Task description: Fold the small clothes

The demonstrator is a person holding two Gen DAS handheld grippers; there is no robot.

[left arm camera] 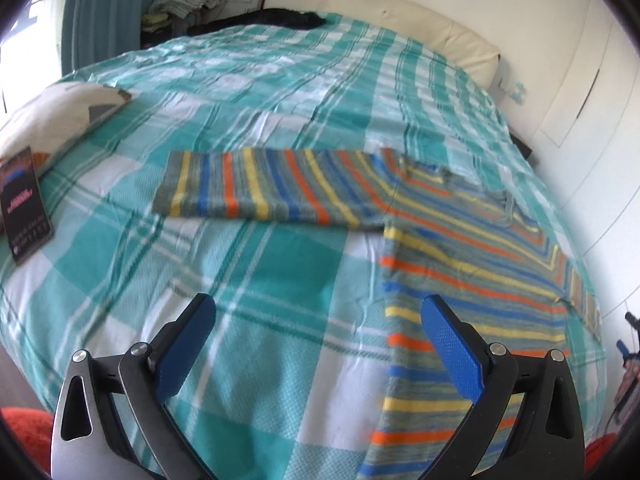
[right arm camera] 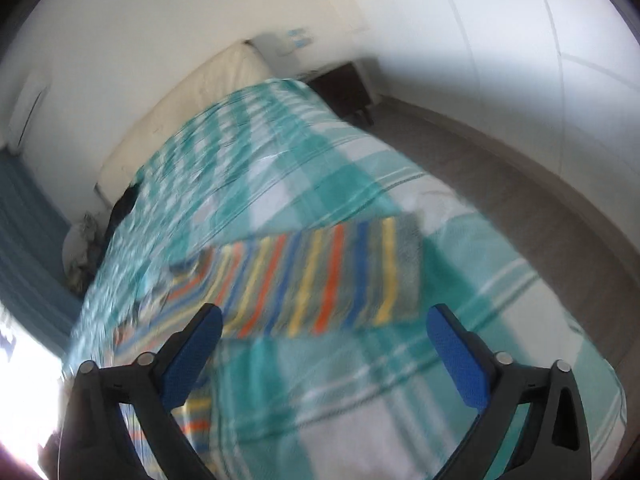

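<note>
Left hand-held gripper point(left arm camera: 318, 322) wide open, empty; right hand-held gripper point(right arm camera: 324, 334) same. Striped garment point(left arm camera: 400, 216) on bed point(left arm camera: 260, 92), one sleeve folded across, body hanging off near edge. Risks: overhang dragging it floorward; one-layer pinch undoing sleeve fold; snagging bedcover.

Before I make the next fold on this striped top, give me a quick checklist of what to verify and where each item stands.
1. Left gripper open, fingers empty: ok.
2. Right gripper open, nothing held: ok.
3. Multicolour striped knit top lying on the teal checked bedspread: ok.
4. One striped sleeve already folded flat across: ok.
5. Top's lower part hangs over the bed edge: not ok.
6. Dark booklet clear of the top: ok.
</note>
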